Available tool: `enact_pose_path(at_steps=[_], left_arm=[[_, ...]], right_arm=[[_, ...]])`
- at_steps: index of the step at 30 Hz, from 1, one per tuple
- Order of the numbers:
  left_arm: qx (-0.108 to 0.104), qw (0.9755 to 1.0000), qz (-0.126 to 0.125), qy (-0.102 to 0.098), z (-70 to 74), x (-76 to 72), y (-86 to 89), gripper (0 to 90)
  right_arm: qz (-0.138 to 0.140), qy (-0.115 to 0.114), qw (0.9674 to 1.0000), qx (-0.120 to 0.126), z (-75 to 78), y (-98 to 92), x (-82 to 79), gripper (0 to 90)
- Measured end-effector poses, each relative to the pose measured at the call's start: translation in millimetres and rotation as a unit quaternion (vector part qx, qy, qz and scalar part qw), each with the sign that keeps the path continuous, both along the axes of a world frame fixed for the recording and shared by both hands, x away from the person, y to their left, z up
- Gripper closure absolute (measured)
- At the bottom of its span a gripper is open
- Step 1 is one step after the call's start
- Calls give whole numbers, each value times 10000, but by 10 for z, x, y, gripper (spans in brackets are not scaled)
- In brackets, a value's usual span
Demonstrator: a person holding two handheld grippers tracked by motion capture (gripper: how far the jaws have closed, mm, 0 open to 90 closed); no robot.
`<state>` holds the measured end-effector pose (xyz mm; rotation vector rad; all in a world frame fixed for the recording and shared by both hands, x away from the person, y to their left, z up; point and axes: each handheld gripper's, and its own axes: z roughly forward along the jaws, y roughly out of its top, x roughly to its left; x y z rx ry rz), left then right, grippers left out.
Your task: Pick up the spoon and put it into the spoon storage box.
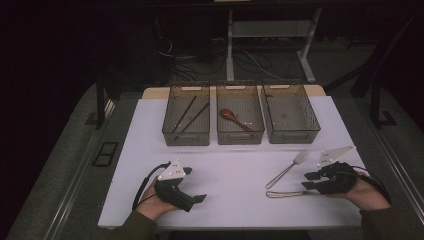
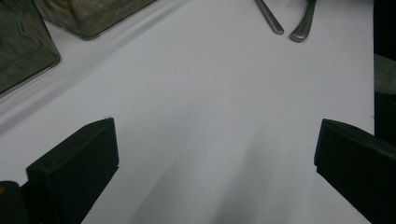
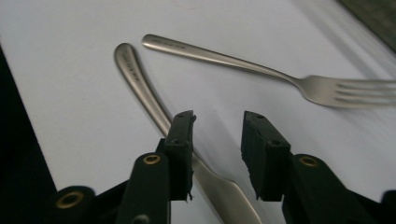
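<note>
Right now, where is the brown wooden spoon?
In the high view, the brown wooden spoon lies inside the middle mesh basket, between the chopstick basket and the empty basket.

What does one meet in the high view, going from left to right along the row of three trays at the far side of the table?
Transparent mesh tray with two black chopsticks → middle mesh tray with a brown wooden spoon → mesh tray without cutlery.

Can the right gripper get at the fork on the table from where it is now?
Probably yes. The fork lies bare on the white table, just beside the right gripper, whose jaws stand open over a second utensil; nothing lies between them.
</note>
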<state>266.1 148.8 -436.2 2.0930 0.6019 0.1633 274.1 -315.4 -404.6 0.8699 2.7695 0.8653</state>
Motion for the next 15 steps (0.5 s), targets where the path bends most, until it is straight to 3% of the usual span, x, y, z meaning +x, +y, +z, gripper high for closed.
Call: enact_pose_path(at_steps=[3,8,15], left_arm=[[-11,10000,-10,-3,-1,-1,0,0],[9,10000,-26,7,-4,1,-1,0],[31,10000,-53,-2,-7,-1,-3,0]], right_arm=[[293,81,9994,-164,-40,121,1,611],[828,126,9948,-583,-110,249,26,623],[1101,186,9883,-1035,-162,321,37,677]])
